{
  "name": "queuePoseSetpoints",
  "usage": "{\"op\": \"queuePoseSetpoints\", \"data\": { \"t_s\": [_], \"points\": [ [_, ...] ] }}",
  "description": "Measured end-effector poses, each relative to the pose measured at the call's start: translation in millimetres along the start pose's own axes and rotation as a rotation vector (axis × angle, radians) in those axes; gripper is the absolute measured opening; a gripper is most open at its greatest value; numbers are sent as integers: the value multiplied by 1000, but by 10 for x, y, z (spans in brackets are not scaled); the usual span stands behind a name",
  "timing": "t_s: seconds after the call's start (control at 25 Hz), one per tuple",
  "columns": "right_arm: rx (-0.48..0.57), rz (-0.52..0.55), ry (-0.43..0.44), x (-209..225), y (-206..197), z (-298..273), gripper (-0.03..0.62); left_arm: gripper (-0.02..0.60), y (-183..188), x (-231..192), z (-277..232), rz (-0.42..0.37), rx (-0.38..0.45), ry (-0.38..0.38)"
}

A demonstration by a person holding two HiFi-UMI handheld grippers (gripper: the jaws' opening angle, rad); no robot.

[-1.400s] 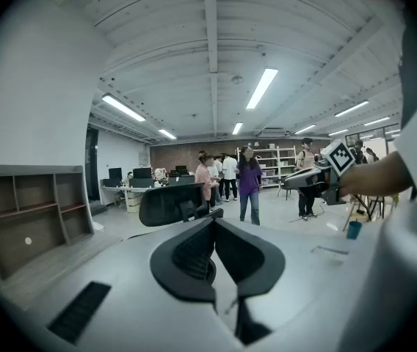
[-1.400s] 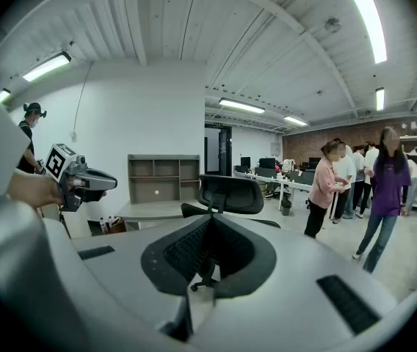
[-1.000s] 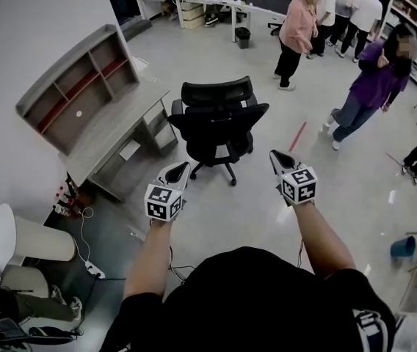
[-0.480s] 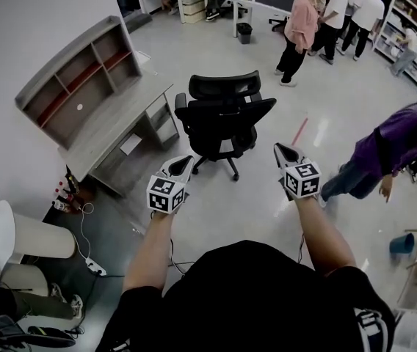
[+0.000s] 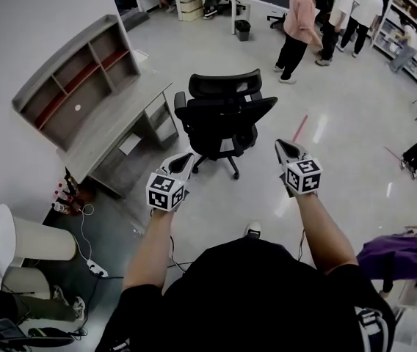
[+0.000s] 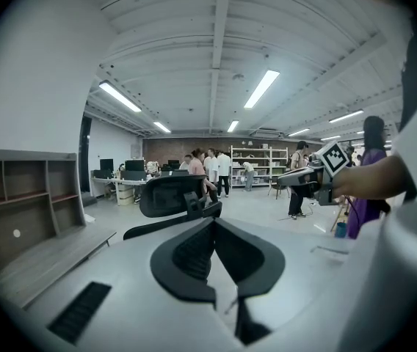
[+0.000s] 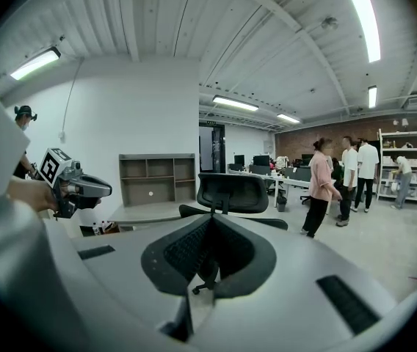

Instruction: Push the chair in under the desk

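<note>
The job has barely begun. The chair (image 5: 223,119) stands out on the open floor, wholly clear of the desk (image 5: 113,123), which lies to its left in the head view with a shelf unit (image 5: 76,75) sitting on its far side against the wall. No part of the seat or wheeled base is under the desktop. The chair is near the desk's corner but apart from it. The 2 grippers are held out in front of the person, 1 to each side of the chair and short of it, touching nothing. The left gripper (image 5: 186,156) has its jaws pressed together with nothing between them, and its own view shows the chair's back beyond the tips. The right gripper (image 5: 280,145) is likewise pressed together and empty, with the chair straight ahead in its view. Several people stand well behind the chair, out of the way. Everything is left to do, as I judge it: reach the chair, set the grippers against it, turn it toward the desk opening and roll it in under the desktop.
</note>
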State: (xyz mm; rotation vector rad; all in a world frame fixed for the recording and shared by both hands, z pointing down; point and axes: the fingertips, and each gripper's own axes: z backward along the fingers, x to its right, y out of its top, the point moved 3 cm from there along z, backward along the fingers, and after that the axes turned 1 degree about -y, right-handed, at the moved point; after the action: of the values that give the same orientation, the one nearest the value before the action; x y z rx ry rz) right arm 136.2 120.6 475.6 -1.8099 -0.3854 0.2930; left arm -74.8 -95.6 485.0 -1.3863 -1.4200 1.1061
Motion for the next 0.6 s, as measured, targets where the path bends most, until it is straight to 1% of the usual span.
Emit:
{"op": "queuePoseSetpoints", "data": {
  "t_s": [0.36,0.6],
  "points": [
    [-1,-19,44,298,-39,-433,-3,12,23,-234,-436,6,-28,26],
    [2,-24,69,694,43,-879,-3,12,116,-431,-898,2,-45,41]
  ]
}}
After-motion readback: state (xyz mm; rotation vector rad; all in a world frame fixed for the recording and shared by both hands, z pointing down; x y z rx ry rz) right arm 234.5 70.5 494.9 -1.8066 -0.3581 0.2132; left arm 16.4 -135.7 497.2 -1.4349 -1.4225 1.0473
